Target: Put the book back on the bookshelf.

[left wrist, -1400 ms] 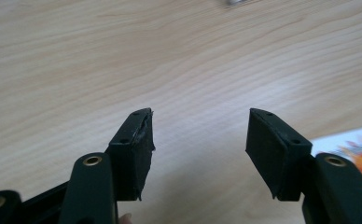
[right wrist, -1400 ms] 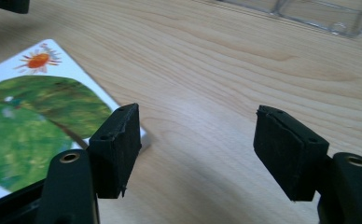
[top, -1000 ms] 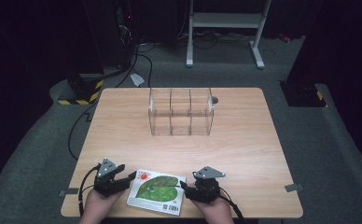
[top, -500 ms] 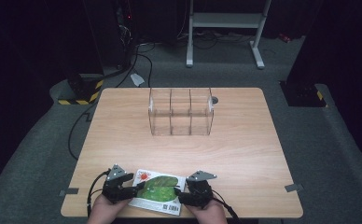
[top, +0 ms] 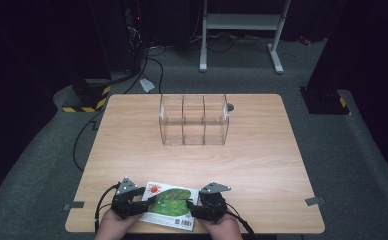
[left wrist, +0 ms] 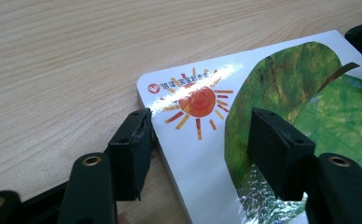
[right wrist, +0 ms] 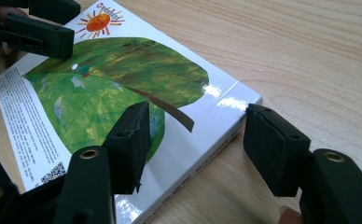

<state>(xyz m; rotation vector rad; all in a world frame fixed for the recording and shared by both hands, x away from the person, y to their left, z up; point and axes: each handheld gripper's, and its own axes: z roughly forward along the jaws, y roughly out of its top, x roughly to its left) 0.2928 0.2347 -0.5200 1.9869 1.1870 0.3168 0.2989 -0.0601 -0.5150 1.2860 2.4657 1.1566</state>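
Note:
A picture book [top: 169, 204] with a green leaf and an orange sun on its white cover lies flat at the table's near edge. My left gripper [top: 149, 201] is at the book's left side. In the left gripper view its jaws [left wrist: 200, 126] straddle the book's edge [left wrist: 170, 154], one beside that edge and one over the cover; they have just been closing. My right gripper [top: 191, 206] is at the right side. Its jaws [right wrist: 200, 119] straddle the spine [right wrist: 207, 154] with a gap and have just been closing. Neither pair presses on the book.
A clear plastic organiser [top: 194, 120] with three compartments stands mid-table toward the far side. Bare wood [top: 262, 165] lies between it and the book. A small grey disc [top: 230, 107] sits by the organiser's far right corner. The table's front edge runs just below both hands.
Both grippers have shifted slightly toward the table's near edge and drawn in against the book's two sides. The book has stayed in place.

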